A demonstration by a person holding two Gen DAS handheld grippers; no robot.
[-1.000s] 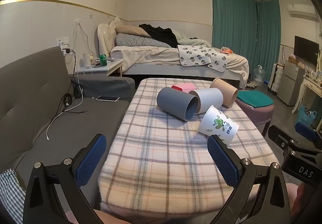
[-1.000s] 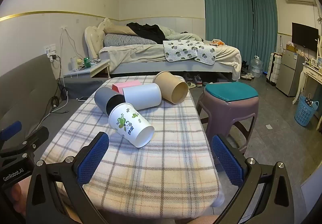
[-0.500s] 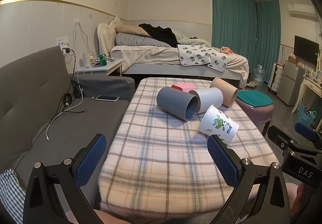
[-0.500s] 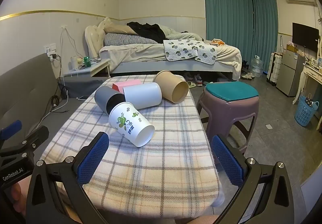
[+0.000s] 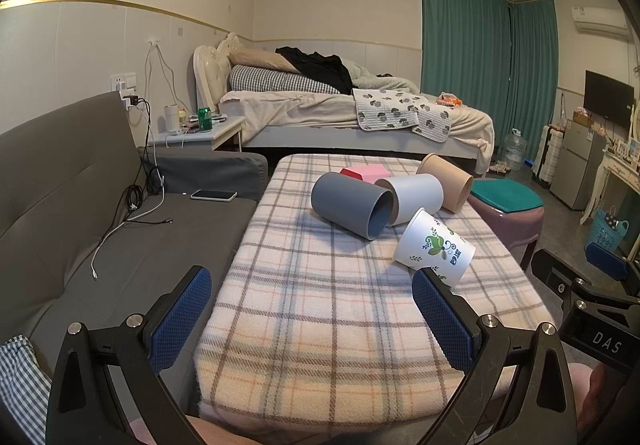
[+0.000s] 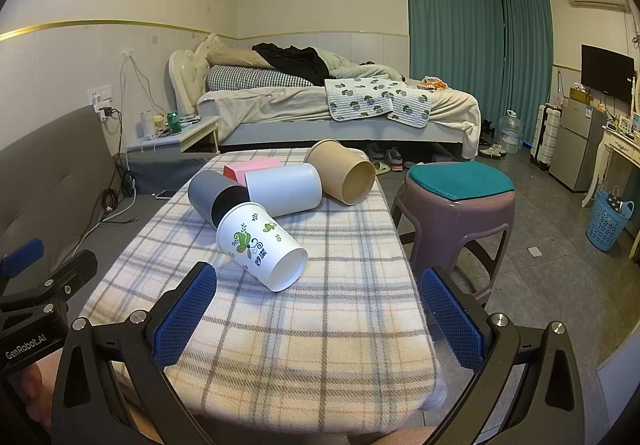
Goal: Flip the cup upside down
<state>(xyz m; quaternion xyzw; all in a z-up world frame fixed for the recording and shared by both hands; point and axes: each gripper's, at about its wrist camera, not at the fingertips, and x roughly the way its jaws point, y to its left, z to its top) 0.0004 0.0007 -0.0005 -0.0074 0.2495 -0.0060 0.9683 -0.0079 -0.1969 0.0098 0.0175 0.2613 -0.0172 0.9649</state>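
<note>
Bedroom setting; a bench (image 6: 280,325) under a plaid blanket carries four cups, all on their sides. Nearest lies the patterned paper cup (image 6: 262,245), touching the gray cup (image 6: 212,199) and the white cup (image 6: 284,187); the tan cup (image 6: 342,175) lies behind. Left gripper (image 5: 312,319) and right gripper (image 6: 316,315) hover at the near edge, fingers spread wide, holding nothing.

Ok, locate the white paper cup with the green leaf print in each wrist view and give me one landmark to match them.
Left wrist: the leaf-print cup lies on its side right of centre, just above the left gripper.
Right wrist: it lies left of centre, mouth toward the camera, ahead of the right gripper.
Shared landmark: the grey cup lying just behind it on the plaid blanket.
</note>
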